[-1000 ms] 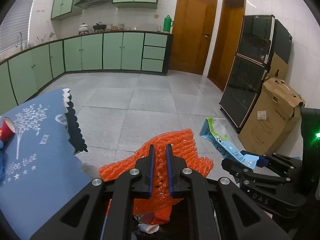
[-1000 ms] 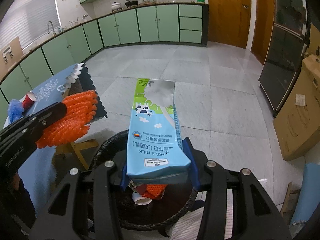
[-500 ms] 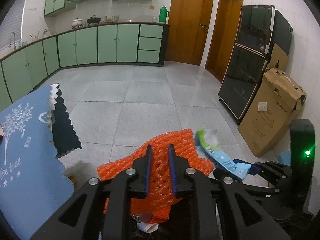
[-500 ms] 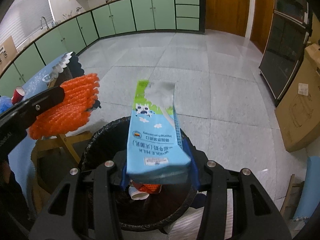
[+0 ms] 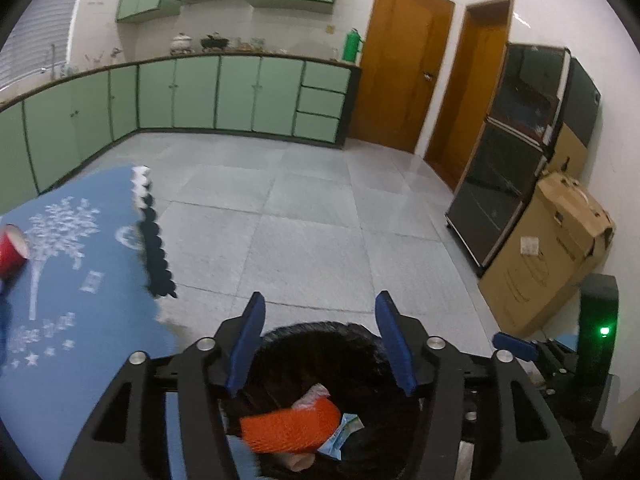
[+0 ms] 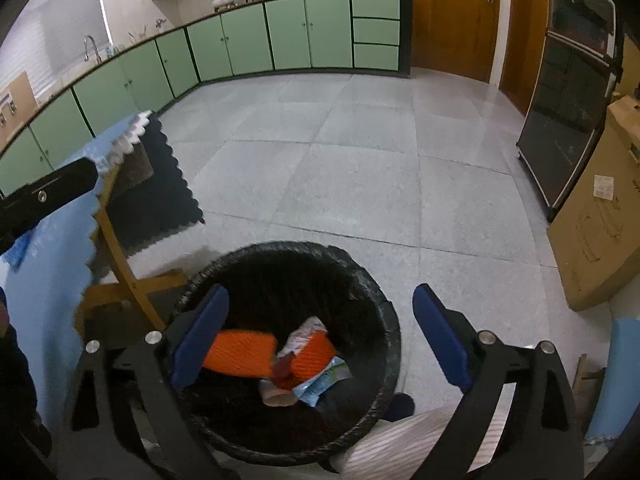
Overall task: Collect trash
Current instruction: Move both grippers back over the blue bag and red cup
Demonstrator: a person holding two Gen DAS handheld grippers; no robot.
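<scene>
The step in hand looks like the drop itself: both grippers hang over the round bin lined with a black plastic bag (image 6: 372,292), and the trash lies inside it; the orange foam netting (image 6: 240,354) sits at about 9 o'clock in the bin, a second orange piece beside it, with the light-blue milk carton (image 6: 320,384) toward 5 o'clock, partly under crumpled paper. The left gripper (image 5: 320,344) has its jaws opening with nothing between the blue pads; the right gripper (image 6: 320,336) is likewise opening, wide apart and empty. Both point steeply down into the bin, the right more so; the left's black finger shows at 9 o'clock in the right view. The next move probably calls for lifting clear of the rim and turning toward the surface under the blue tablecloth (image 5: 60,320), where a red paper cup (image 5: 12,250) lies at 9 o'clock, likely the next piece.
</scene>
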